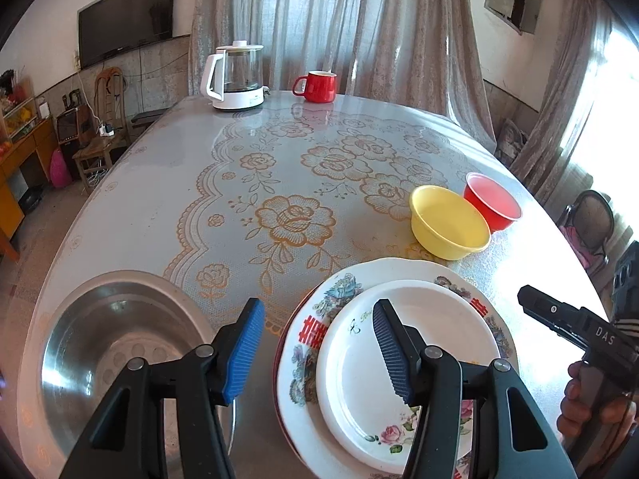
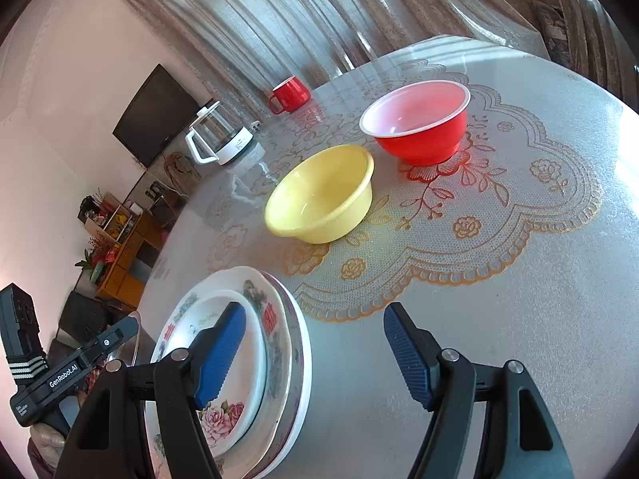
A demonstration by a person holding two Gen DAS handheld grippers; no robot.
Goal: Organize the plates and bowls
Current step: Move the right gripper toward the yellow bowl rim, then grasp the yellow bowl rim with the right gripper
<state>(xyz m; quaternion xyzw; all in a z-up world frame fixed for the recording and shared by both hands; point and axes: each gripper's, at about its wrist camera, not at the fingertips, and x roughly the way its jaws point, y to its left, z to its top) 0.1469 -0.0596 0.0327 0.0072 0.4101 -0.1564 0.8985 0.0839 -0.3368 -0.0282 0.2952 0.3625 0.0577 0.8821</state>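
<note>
- Left gripper [image 1: 319, 353] fingers spread over stacked floral plates [image 1: 415, 431], gripping nothing.
- Right gripper [image 2: 315, 355] fingers spread, empty, beside them.
- Yellow bowl [image 2: 319, 199] just beside the red bowl [image 2: 419, 123].

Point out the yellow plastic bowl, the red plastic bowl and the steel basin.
yellow plastic bowl [image 2: 319, 195]: right wrist view, inner floor.
red plastic bowl [image 2: 419, 143]: right wrist view, outer wall.
round steel basin [image 1: 108, 359]: left wrist view, inner bottom.
</note>
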